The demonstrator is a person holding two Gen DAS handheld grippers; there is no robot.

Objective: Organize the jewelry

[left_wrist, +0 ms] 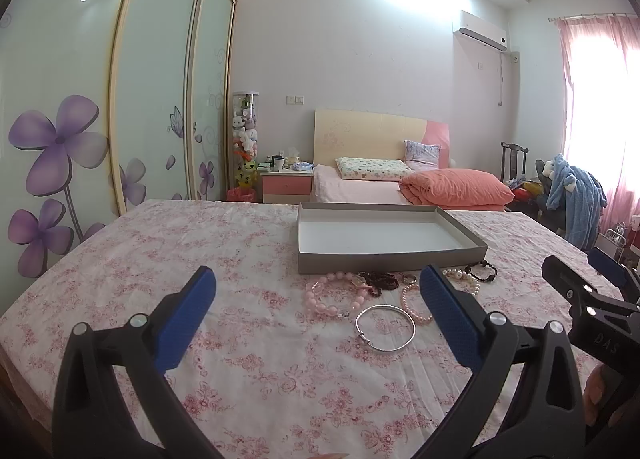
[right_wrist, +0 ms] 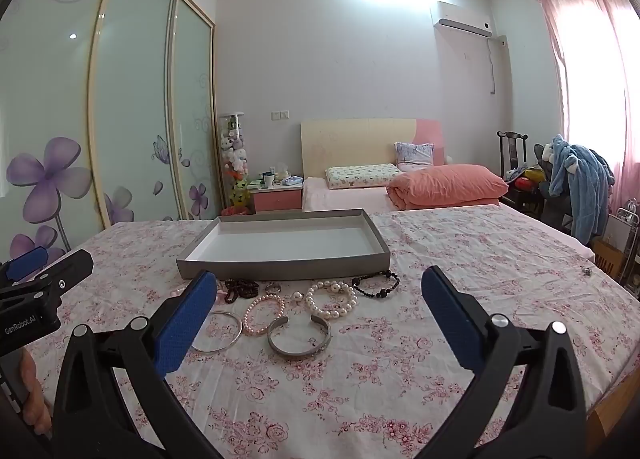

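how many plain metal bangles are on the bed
2. A thin silver bangle lies nearest the left tool; a wider open cuff sits just right of it, before the pearl bracelets. More may hide behind the tool fingers.

Each view is taken from low behind widely parted jaws, facing forward across a floral cloth [left_wrist: 248,359] toward a bedroom wall. Ahead of both jaw pairs, a grey tray [left_wrist: 384,262] and a silver bangle [right_wrist: 218,332] are shared; the neighbouring gripper is caught at each frame's edge.

Black tongs [right_wrist: 320,291], blue textured pads [right_wrist: 188,323], silver screws; skin possibly visible.
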